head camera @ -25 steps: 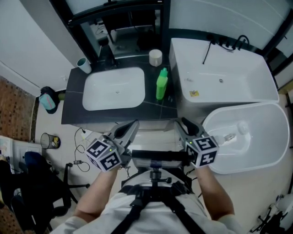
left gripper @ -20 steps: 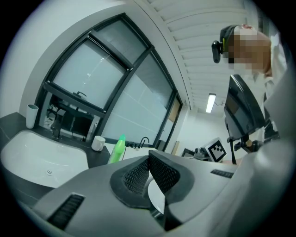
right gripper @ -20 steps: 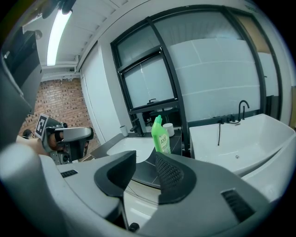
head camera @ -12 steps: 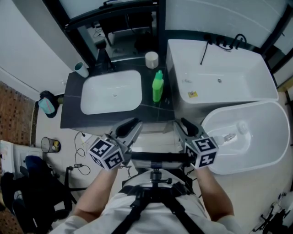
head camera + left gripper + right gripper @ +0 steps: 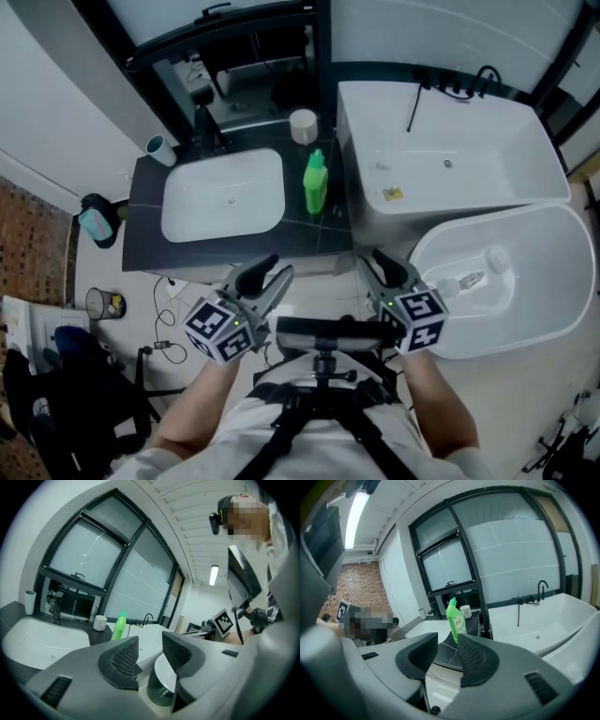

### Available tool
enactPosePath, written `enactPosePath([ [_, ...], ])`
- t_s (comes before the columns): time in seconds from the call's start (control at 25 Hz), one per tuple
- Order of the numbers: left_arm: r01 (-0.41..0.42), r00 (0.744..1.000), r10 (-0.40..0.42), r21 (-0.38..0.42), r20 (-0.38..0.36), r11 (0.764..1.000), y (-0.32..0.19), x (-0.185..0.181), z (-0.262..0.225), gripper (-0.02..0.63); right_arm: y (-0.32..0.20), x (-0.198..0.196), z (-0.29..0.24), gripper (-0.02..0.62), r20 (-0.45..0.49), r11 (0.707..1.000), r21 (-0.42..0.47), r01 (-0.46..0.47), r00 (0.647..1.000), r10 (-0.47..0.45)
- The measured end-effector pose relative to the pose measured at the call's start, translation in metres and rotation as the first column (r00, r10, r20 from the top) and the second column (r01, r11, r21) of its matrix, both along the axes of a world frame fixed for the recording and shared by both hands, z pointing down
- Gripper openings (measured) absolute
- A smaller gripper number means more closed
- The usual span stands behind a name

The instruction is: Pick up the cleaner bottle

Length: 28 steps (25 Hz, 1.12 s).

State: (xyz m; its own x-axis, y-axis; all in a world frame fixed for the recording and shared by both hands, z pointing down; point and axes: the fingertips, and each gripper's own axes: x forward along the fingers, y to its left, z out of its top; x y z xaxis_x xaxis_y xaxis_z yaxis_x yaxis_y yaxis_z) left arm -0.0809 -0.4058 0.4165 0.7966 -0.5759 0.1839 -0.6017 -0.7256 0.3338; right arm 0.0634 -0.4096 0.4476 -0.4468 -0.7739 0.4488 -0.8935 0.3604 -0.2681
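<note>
The cleaner bottle [image 5: 316, 185] is bright green and stands upright on the dark counter [image 5: 330, 236], to the right of the white basin [image 5: 225, 197]. It also shows in the left gripper view as the bottle [image 5: 119, 626] and in the right gripper view as the bottle [image 5: 455, 618], well beyond both sets of jaws. My left gripper [image 5: 272, 271] [image 5: 150, 647] hangs short of the counter's near edge; its jaws have just been opening and nothing is between them. My right gripper [image 5: 373, 260] [image 5: 447, 644] is beside it, jaws a little apart and empty.
A white cup [image 5: 303, 125] stands behind the bottle, and a teal-rimmed cup [image 5: 159, 148] and a black tap [image 5: 202, 122] at the counter's back left. A white rectangular tub [image 5: 450, 150] and an oval tub [image 5: 511, 281] lie to the right. Bags and a bin [image 5: 98, 302] are on the floor at left.
The left gripper's jaws have parted from shut to a clear gap. The left gripper has shifted a little. The counter and bottle sit slightly further left in the head view.
</note>
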Motion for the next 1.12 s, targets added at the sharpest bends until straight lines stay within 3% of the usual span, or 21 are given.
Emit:
enactPosePath([
  [0.28, 0.028, 0.999, -0.027, -0.026, 0.028, 0.999, 0.022, -0.008, 0.008, 0.146, -0.003, 0.006, 0.007, 0.135, 0.004, 1.000, -0.016, 0.001, 1.000, 0.000],
  [0.84, 0.064, 0.997, -0.064, 0.015, 0.044, 0.998, -0.056, 0.021, 0.023, 0.181, -0.014, 0.025, 0.014, 0.135, -0.004, 1.000, -0.011, -0.021, 1.000, 0.021],
  [1.12, 0.087, 0.991, -0.086, -0.008, 0.099, 0.996, -0.084, 0.035, 0.048, 0.190, -0.015, 0.046, 0.017, 0.135, -0.010, 0.998, -0.020, -0.052, 0.999, 0.052],
])
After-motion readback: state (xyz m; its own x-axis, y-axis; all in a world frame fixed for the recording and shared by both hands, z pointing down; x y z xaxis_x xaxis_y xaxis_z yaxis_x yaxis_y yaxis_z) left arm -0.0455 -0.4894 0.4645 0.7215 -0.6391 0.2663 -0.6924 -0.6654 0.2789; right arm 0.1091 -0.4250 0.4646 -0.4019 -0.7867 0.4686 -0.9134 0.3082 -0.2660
